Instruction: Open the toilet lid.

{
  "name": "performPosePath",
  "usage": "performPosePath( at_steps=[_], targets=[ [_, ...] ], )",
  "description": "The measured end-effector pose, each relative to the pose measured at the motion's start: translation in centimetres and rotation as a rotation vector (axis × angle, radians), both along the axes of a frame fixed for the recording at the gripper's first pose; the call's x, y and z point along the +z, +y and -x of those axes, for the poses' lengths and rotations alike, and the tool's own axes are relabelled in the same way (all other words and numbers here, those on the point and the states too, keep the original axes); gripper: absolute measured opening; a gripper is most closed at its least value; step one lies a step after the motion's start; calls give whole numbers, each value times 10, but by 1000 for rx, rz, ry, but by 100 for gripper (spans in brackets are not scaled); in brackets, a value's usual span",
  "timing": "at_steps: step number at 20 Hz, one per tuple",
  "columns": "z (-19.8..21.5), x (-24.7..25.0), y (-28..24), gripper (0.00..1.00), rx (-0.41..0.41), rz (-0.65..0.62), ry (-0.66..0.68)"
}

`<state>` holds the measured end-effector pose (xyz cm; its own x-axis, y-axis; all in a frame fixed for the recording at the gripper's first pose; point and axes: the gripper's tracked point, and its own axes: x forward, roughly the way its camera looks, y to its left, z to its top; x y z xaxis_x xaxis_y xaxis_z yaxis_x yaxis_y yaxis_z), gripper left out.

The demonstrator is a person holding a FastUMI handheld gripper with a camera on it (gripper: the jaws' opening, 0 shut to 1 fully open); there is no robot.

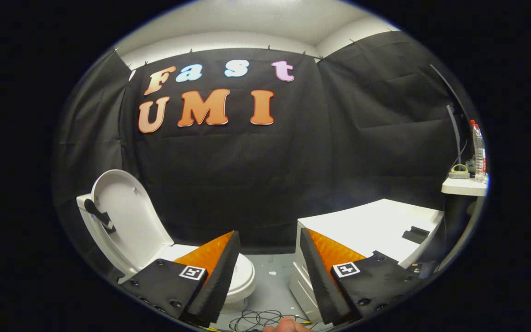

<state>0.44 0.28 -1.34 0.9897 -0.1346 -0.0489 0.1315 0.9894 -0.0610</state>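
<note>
The toilet lid (125, 216) is standing upright against the tank, beyond the left finger, so the lifting looks done. The hand-held gripper (268, 258) is hanging spread apart, grasping nothing; likely only withdrawing is remaining.

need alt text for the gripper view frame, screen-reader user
A white toilet stands against a black cloth wall with its lid already raised upright, to the left beyond the open gripper, whose fingers hold nothing. A white cabinet sits to the right, a shelf with bottles beyond it, and tangled cables lie on the floor between the fingers.
</note>
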Motion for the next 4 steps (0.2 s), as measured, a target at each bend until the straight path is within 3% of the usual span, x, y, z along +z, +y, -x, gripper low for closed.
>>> performPosePath(
  at_steps=[4],
  targets=[
    [2,-2,2,85,1,30,-26]
  ],
)
